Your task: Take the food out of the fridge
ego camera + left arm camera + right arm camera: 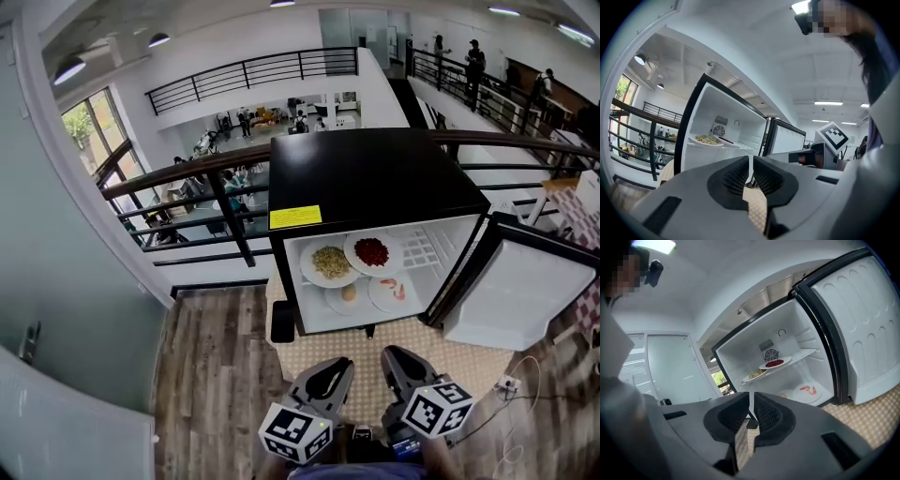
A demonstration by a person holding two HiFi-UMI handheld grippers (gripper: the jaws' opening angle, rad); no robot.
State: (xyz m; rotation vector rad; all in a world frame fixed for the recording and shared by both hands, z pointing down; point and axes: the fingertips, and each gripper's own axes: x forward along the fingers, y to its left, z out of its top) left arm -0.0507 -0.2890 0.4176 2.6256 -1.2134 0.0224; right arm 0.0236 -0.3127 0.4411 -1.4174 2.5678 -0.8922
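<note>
Before the open fridge [375, 178], left gripper [336, 367] and right gripper [392, 356] are hovering, fingers closed on nothing; going in unopened is probably risking knocking the overlapping plates [307, 268].

No legible text; only a yellow label [295, 217] on the fridge [375, 178], print too small

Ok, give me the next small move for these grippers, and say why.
Probably open the jaws of the right gripper and reach toward the plate of red food on the upper shelf. The fridge door stands open, that plate lies to the right of the noodle plate, and both this and the left gripper are shut, empty and short of the fridge.
</note>
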